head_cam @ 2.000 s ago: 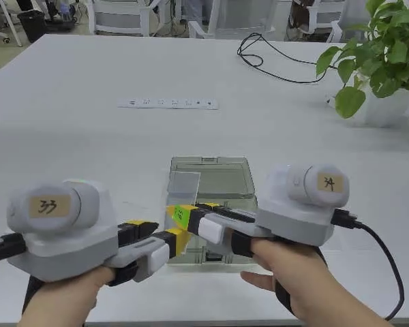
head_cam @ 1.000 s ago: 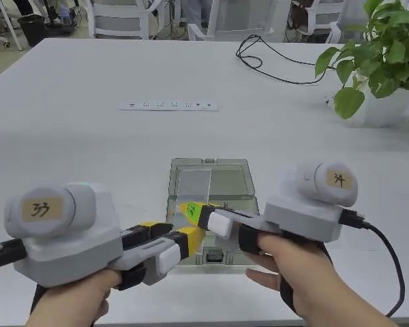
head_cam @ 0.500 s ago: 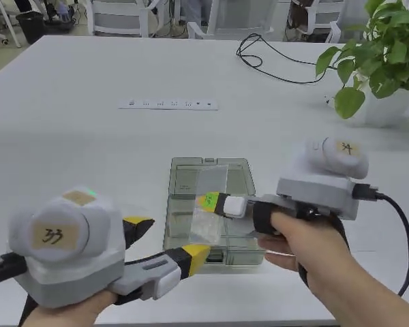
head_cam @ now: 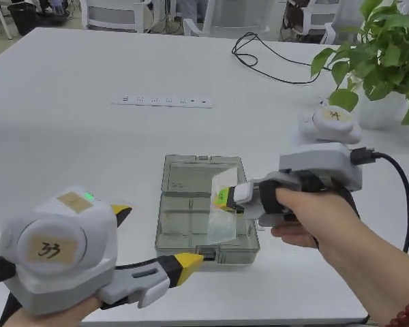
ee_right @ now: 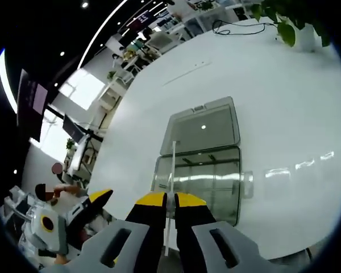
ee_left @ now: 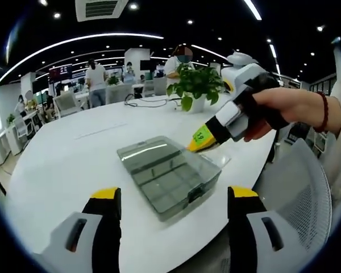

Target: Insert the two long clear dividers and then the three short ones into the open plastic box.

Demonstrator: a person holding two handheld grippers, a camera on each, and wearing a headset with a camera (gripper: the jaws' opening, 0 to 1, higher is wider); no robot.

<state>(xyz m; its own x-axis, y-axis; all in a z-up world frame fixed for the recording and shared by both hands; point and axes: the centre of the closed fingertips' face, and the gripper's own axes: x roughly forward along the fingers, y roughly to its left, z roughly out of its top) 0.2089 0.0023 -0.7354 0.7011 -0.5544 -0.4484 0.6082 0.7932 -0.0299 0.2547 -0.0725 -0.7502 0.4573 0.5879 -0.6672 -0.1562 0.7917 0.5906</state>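
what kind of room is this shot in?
Probably an open-plan office or lab: a big white meeting table, office chairs behind it, with a power strip and a potted plant on top.

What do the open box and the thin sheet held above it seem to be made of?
The box looks like smoky grey, see-through plastic with a glossy finish: the white table shows through it, and its lid carries light reflections. The divider, held in the right gripper, seems to be a thin, clear, stiff plastic sheet: the box shows through it, and edge-on it looks straight.
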